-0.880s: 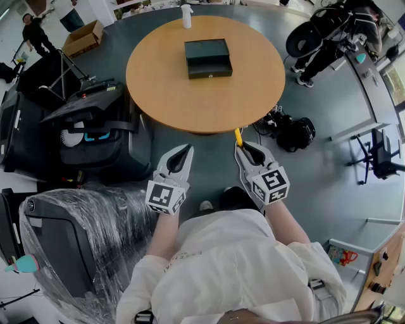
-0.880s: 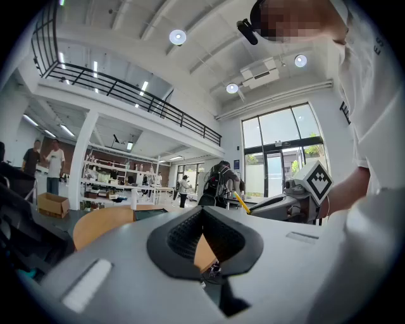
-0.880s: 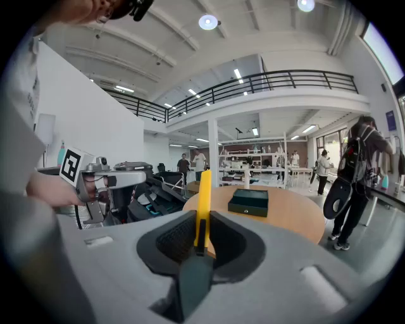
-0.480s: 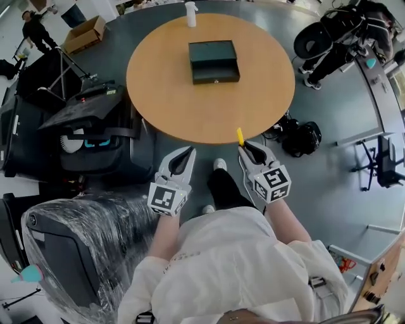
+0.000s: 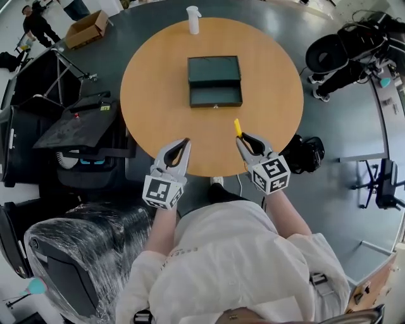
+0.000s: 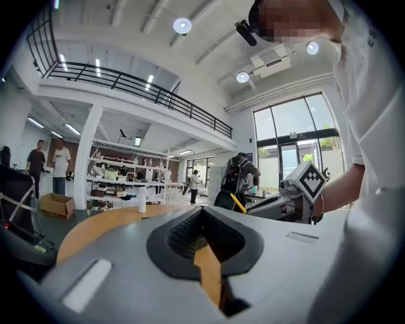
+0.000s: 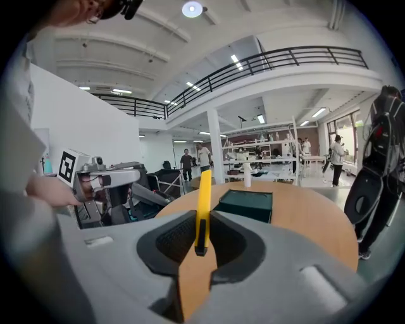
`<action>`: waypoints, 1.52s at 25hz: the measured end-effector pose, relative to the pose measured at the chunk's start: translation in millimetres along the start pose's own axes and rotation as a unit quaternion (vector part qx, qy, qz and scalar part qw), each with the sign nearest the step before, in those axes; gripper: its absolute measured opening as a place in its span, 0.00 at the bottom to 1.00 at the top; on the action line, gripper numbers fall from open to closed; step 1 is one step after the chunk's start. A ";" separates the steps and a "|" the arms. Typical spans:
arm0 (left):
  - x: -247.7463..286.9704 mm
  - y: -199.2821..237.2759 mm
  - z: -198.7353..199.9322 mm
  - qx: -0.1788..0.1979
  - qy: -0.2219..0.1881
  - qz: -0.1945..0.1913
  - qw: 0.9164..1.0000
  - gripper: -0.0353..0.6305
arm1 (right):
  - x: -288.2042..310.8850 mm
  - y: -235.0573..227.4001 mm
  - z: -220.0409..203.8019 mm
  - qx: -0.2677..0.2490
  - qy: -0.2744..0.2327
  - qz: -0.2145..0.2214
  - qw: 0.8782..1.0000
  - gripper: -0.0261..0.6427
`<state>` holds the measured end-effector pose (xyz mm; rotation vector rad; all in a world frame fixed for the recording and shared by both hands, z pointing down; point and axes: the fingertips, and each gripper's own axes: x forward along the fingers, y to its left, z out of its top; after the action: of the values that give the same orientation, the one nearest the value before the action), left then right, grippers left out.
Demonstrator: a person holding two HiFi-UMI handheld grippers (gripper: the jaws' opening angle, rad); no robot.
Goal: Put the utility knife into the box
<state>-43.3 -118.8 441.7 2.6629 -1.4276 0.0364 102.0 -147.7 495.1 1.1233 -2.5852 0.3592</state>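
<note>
A dark green box (image 5: 215, 81) stands open on the round wooden table (image 5: 158, 95), towards its far side. My right gripper (image 5: 241, 138) hovers over the table's near edge, shut on a yellow utility knife (image 5: 238, 127) that sticks out ahead of the jaws towards the box. In the right gripper view the knife (image 7: 203, 202) stands upright between the pads, with the box (image 7: 247, 205) straight beyond it. My left gripper (image 5: 185, 143) hangs level with it to the left, jaws together and empty (image 6: 202, 211).
A white bottle (image 5: 193, 19) stands at the table's far edge. Black equipment cases (image 5: 82, 123) and a plastic-wrapped machine (image 5: 63, 253) crowd the floor at left. A black bag (image 5: 310, 152) lies right of the table. People stand in the background.
Both grippers have come forward from over the floor to above the table's near edge. The knife has stayed in the right gripper, and the box now lies closer ahead.
</note>
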 end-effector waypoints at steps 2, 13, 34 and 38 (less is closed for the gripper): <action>19.5 9.0 -2.1 -0.004 0.004 0.004 1.000 0.08 | 12.7 -14.1 2.4 -0.001 0.004 0.007 1.000 0.12; 85.2 39.4 -3.3 -0.030 0.008 0.007 1.000 0.08 | 71.5 -59.6 5.1 -0.011 0.048 0.029 0.998 0.12; 148.0 132.4 -39.7 -0.066 0.044 0.007 0.997 0.08 | 262.3 -94.0 -64.4 -0.116 0.289 0.112 0.944 0.12; 150.6 142.1 -48.3 -0.063 0.050 0.011 0.997 0.08 | 275.7 -98.7 -86.4 -0.108 0.334 0.121 0.928 0.12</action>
<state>-76.0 -315.8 514.8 2.5077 -1.3813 0.0787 10.7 -367.2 686.6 0.4806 -2.0764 0.4107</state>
